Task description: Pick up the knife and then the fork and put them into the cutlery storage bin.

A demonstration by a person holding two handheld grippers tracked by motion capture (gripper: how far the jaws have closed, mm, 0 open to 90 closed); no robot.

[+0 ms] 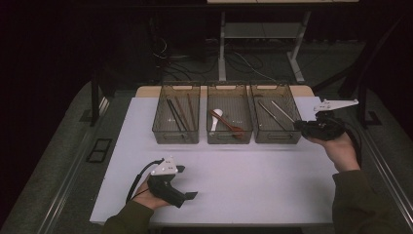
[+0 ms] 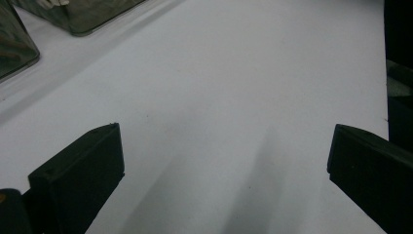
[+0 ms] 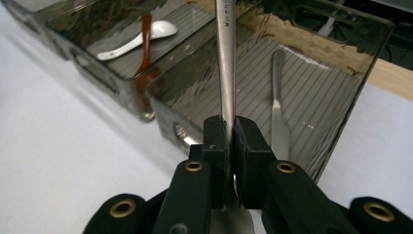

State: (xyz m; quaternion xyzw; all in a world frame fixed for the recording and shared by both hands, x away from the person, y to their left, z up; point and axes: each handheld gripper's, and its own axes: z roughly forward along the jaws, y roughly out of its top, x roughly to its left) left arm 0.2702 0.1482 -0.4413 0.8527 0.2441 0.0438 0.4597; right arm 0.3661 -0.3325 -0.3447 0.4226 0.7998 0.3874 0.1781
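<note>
Three smoky clear bins stand in a row at the far side of the white table (image 1: 243, 180). My right gripper (image 1: 303, 126) (image 3: 231, 131) hangs at the right bin's (image 1: 277, 138) (image 3: 316, 97) near right corner, shut on a silver utensil (image 1: 283, 111) (image 3: 226, 58) whose long handle reaches out over that bin. A second silver utensil (image 1: 270, 116) (image 3: 277, 107) lies flat inside it. My left gripper (image 1: 187, 183) (image 2: 224, 165) rests low over the table's front left, jaws wide apart with bare tabletop between them.
The left bin (image 1: 175, 138) holds dark chopsticks (image 1: 176, 114). The middle bin (image 1: 229, 139) holds a white spoon (image 1: 215, 119) (image 3: 146, 36) and a red-brown spoon (image 1: 233, 127) (image 3: 144, 58). Desk legs and cables stand on the floor behind the table.
</note>
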